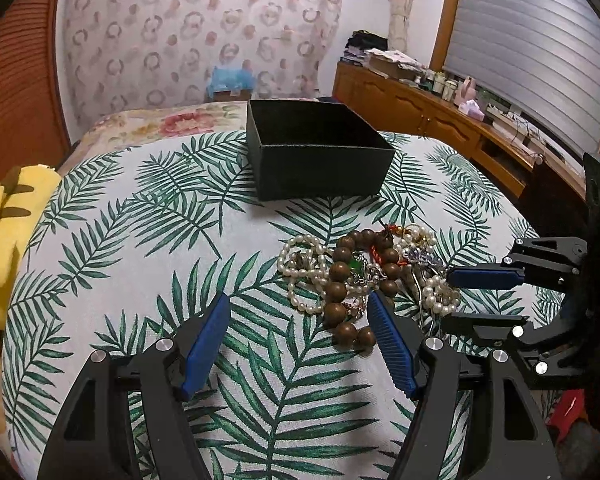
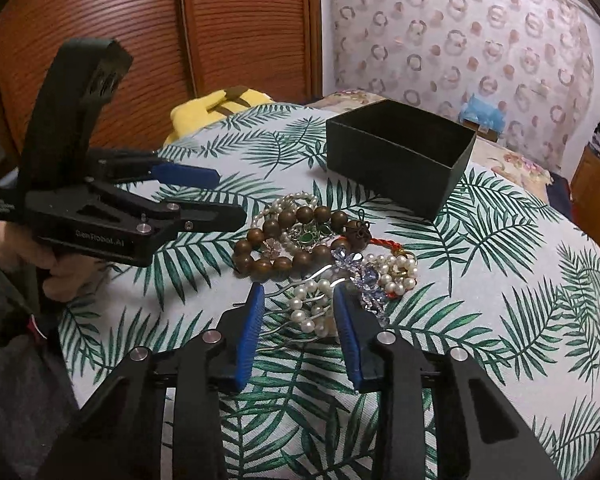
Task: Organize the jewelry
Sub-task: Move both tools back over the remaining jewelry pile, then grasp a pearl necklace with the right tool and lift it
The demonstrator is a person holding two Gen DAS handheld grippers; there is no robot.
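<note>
A tangled heap of jewelry (image 2: 324,256) lies on a leaf-print cloth (image 1: 140,240), just in front of an open dark green box (image 1: 320,152) that stands upright and holds nothing that can be seen. The heap mixes a loop of large brown wooden beads (image 1: 340,280), several strands of white pearls (image 2: 316,304), a red cord (image 2: 384,245), a green stone piece and a sparkly blue-clear crystal ornament (image 2: 360,276) on a silver hairpin.

The right gripper (image 2: 298,308) reaches into the near edge of the heap from the side away from the box, angled down, its blue-padded jaws partly closed around a pearl strand and the hairpin's wire; whether the pads actually press on them cannot be told.

The left gripper (image 1: 298,312) hovers low beside the heap, to the left of the wooden beads, its jaws spread wide with nothing between them. A hand (image 2: 60,268) grips its handle.
</note>
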